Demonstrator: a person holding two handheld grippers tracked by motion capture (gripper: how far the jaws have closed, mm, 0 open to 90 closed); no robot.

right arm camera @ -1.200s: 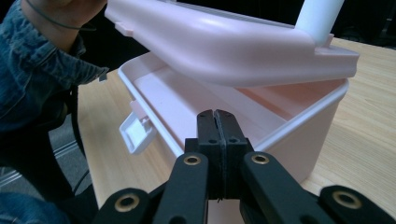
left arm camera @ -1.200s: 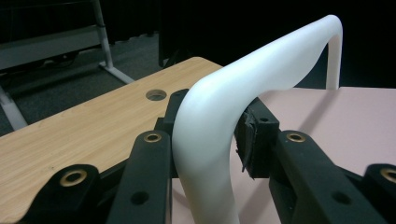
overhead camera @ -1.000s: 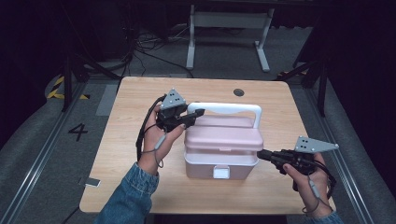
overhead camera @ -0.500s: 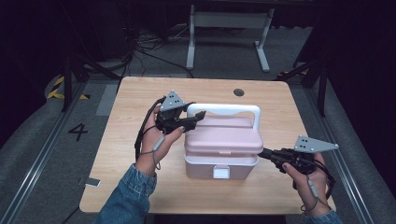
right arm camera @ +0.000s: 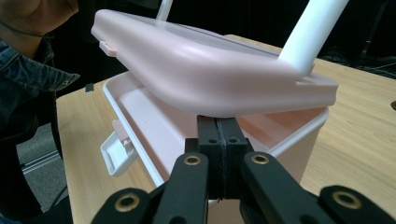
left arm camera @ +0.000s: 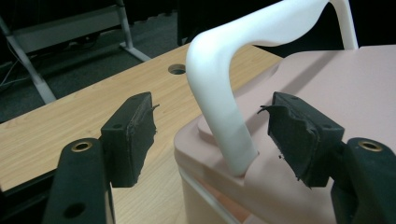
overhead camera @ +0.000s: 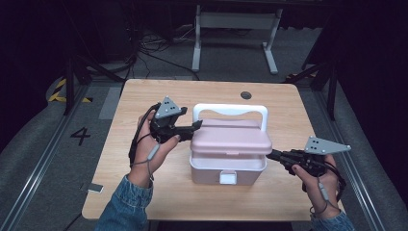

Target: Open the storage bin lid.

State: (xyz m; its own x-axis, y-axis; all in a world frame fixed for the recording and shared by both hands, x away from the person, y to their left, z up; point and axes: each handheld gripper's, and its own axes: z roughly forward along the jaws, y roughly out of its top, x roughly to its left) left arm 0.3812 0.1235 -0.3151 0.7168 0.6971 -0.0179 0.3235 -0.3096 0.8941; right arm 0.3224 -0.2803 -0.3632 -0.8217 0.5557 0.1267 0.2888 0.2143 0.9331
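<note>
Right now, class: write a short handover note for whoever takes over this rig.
Left gripper: jaws have just been opening, now open, astride the white handle, pads clear of it.
Right gripper: shut, tips under the lid's edge, propping it up.
Pink box: mid-table, front latch undone.
Done: lid cracked open.
Left: probably swing the lid fully back.

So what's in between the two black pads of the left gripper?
In the left gripper view, the white handle of the pink box stands between the left gripper's open pads, which have just been opening; neither touches it.
</note>
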